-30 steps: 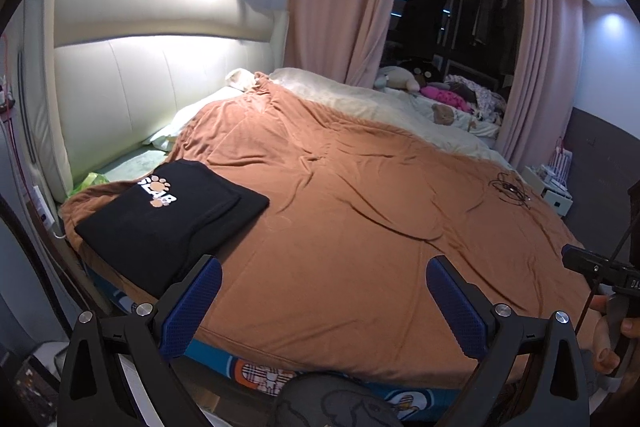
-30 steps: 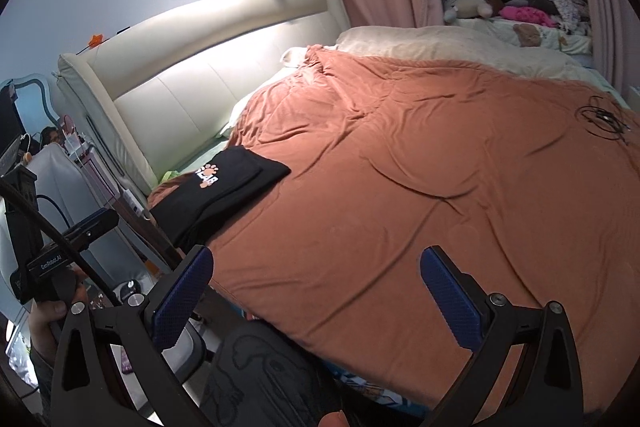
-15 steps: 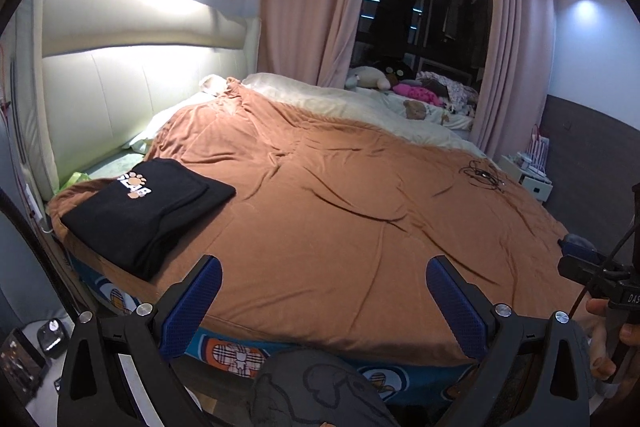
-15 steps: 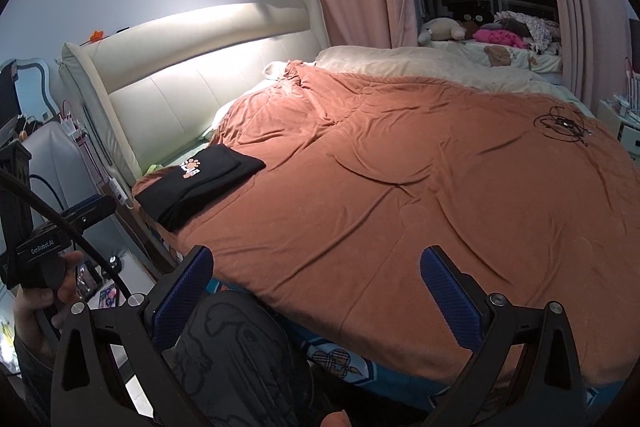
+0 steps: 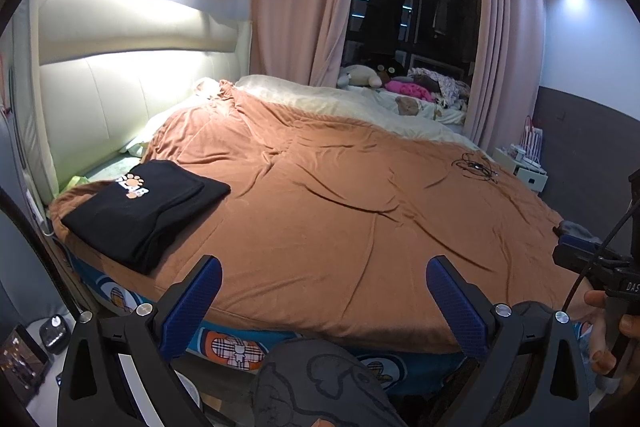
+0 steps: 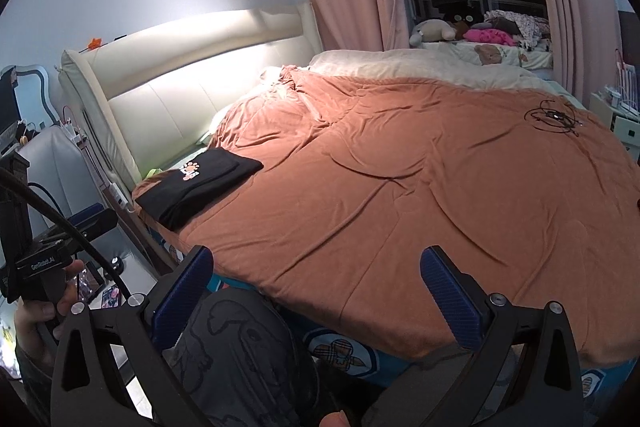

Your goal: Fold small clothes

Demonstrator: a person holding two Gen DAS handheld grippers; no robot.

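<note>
A folded black garment with an orange paw print [image 5: 146,211] lies on the near left corner of the bed, also in the right wrist view [image 6: 198,183]. My left gripper [image 5: 322,301] is open and empty, held back from the bed's near edge, well right of the garment. My right gripper [image 6: 316,293] is open and empty, also off the bed's near edge. Each gripper's handle shows in the other's view: the right one [image 5: 600,267] and the left one [image 6: 48,255].
The bed carries a rust-brown blanket [image 5: 360,195] with a tangle of black cable [image 5: 474,165] at the far right. A cream headboard [image 5: 120,87] stands left. Stuffed toys [image 5: 360,77] lie beyond the bed. A nightstand [image 5: 524,167] stands right. Grey printed cloth on my knee [image 5: 320,383] sits below the fingers.
Both grippers have drawn back from the bed, so more of the mattress edge and floor shows. The garment has not moved. Both stay open.
</note>
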